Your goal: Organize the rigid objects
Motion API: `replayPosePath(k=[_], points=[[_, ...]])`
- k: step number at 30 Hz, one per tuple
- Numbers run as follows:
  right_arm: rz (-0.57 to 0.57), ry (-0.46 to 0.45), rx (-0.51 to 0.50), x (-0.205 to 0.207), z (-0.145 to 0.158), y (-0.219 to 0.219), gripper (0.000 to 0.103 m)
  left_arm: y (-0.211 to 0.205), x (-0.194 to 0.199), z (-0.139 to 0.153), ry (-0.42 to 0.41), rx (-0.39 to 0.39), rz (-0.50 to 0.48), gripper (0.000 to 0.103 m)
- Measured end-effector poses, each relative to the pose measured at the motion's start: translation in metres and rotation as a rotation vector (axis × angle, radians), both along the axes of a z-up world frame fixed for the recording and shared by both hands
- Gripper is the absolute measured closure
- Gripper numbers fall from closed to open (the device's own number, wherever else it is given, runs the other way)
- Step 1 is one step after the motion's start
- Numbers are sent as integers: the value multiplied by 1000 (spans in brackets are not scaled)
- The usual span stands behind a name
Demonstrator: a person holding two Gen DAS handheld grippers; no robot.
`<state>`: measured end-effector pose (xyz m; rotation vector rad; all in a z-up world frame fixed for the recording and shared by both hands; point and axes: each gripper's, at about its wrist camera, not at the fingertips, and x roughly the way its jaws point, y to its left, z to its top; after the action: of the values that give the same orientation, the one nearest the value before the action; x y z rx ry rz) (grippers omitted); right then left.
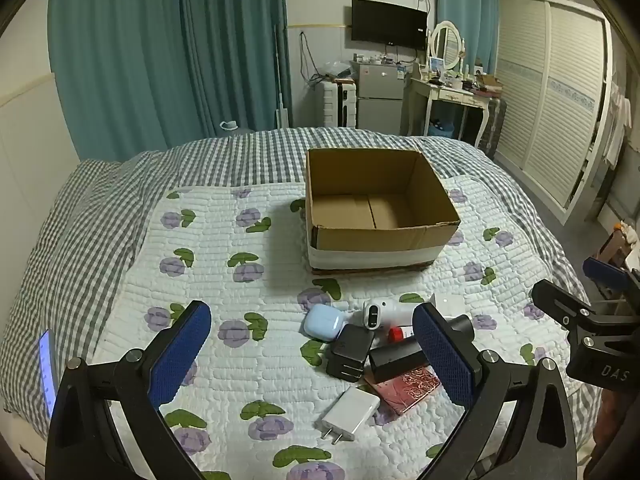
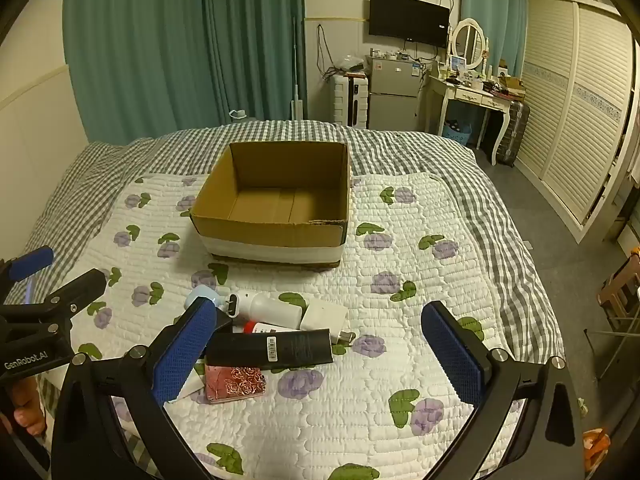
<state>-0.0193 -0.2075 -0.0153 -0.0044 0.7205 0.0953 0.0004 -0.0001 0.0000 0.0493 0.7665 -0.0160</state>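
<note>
An open, empty cardboard box (image 1: 376, 236) (image 2: 276, 236) stands on the bed. In front of it lies a cluster of small items: a light-blue earbud case (image 1: 323, 321), a black charger (image 1: 350, 352), a white plug adapter (image 1: 352, 413), a pink rose-patterned case (image 1: 408, 390) (image 2: 235, 383), a black oblong device (image 2: 272, 347), a white handheld device (image 1: 380, 312) (image 2: 264, 307) and a white square block (image 2: 324, 317). My left gripper (image 1: 312, 356) is open above the cluster. My right gripper (image 2: 320, 354) is open, its left finger over the cluster's left edge.
The bed has a white floral quilt (image 1: 224, 280) over a grey checked cover (image 2: 480, 184). A lit phone (image 1: 47, 372) lies at the bed's left edge. Beyond the bed are teal curtains (image 1: 160, 60), a small fridge, a dressing table and a wardrobe (image 2: 580, 120).
</note>
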Motion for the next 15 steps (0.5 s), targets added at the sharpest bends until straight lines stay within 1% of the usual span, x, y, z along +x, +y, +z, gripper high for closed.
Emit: replayPosePath(k=[6, 8, 15], points=[[1, -2, 11, -1, 0, 0, 0, 1, 2, -1, -6, -12, 2, 0], [0, -2, 7, -1, -1, 0, 0, -1, 0, 1, -7, -2, -3, 0], [2, -5, 3, -1, -2, 0, 0, -5, -2, 1, -15, -6, -8, 0]])
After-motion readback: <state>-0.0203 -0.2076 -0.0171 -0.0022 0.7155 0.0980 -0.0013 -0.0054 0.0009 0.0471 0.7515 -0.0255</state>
